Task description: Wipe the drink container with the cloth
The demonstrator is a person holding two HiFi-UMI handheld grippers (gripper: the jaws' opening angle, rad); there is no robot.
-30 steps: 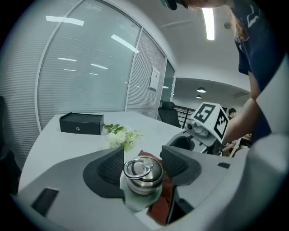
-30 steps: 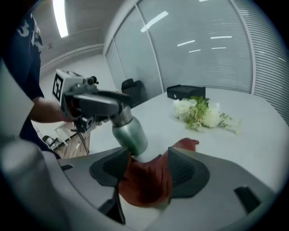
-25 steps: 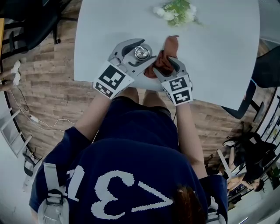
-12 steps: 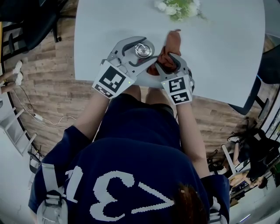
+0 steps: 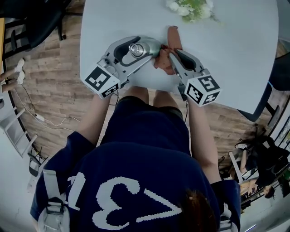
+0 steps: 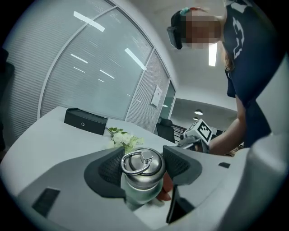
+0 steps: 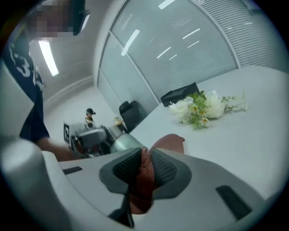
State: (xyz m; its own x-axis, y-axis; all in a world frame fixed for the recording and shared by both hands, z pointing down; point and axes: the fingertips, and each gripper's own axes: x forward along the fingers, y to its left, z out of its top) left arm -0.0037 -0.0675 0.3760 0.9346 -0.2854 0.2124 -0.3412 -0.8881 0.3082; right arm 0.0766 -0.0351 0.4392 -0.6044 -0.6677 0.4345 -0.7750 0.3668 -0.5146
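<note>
A steel drink container (image 5: 136, 49) with a ring on its cap stands near the table's front edge. My left gripper (image 5: 141, 46) has its jaws spread wide around it, and both pads touch its cap (image 6: 143, 164). Just to its right lies a rust-brown cloth (image 5: 164, 61). My right gripper (image 5: 169, 57) is closing, and its pads pinch a bunched fold of the cloth (image 7: 143, 178). One end of the cloth (image 5: 173, 35) trails away over the table. In the right gripper view the container (image 7: 124, 143) shows just beyond the left jaw.
The round white table (image 5: 226, 54) carries a bunch of white flowers (image 5: 190, 8) at the far side and a black box (image 6: 85, 122). Chairs stand around the table on the wooden floor. The person's body is close against the table's front edge.
The right gripper's jaws have come together on the cloth and its marker cube has swung out to the right. The left gripper has swung its cube to the left, still around the container.
</note>
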